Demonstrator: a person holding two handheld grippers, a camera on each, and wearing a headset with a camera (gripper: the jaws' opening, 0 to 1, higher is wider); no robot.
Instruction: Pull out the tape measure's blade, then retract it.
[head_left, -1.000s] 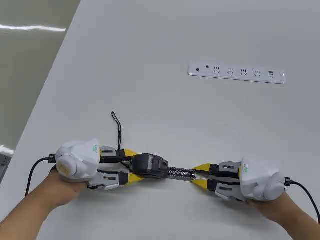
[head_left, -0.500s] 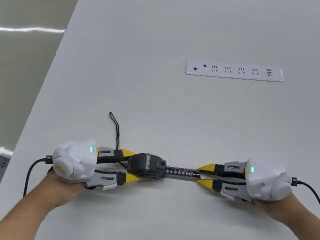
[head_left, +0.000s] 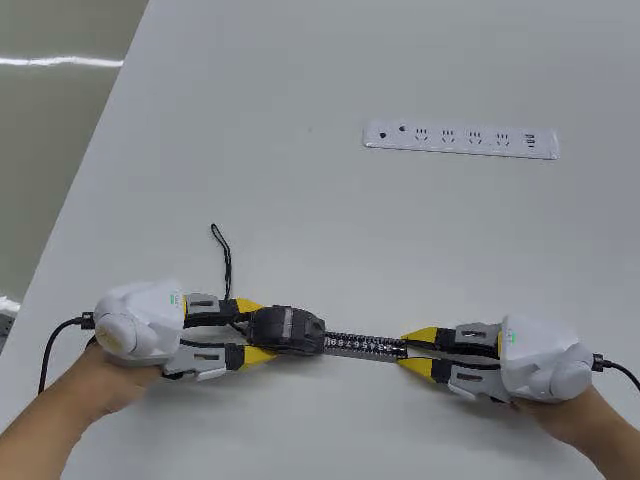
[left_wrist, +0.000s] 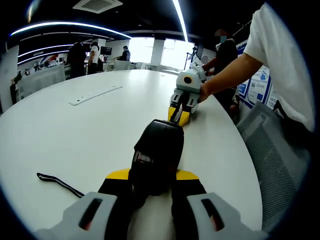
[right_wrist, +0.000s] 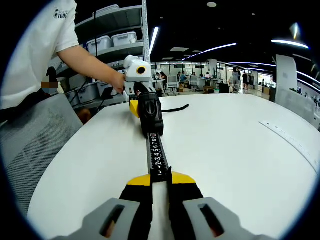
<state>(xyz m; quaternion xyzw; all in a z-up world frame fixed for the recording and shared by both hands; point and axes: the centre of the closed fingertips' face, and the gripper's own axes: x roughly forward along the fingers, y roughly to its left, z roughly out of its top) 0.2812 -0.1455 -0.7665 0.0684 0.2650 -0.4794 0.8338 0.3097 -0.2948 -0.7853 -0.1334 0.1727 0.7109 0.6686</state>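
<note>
Lower centre of the head view: left gripper (head_left: 254, 330) clamped the tape measure (head_left: 288, 330); right gripper (head_left: 413, 350) pinched the blade (head_left: 365, 345), short length out. Judged mid pull-out. Next: draw right gripper farther away, level.

- Running along the dark blade (right_wrist: 156, 152) of the tape measure (right_wrist: 150, 111) in the right gripper view: white single digits in sequence, reading 2 up to about 9.
- Showing on the same blade in the head view: a row of white figures, too small to read.
- Peeking from a white sleeve (right_wrist: 60, 22) at the top left of the right gripper view: dark capitals, seemingly "TOU", the rest being cut off.
</note>
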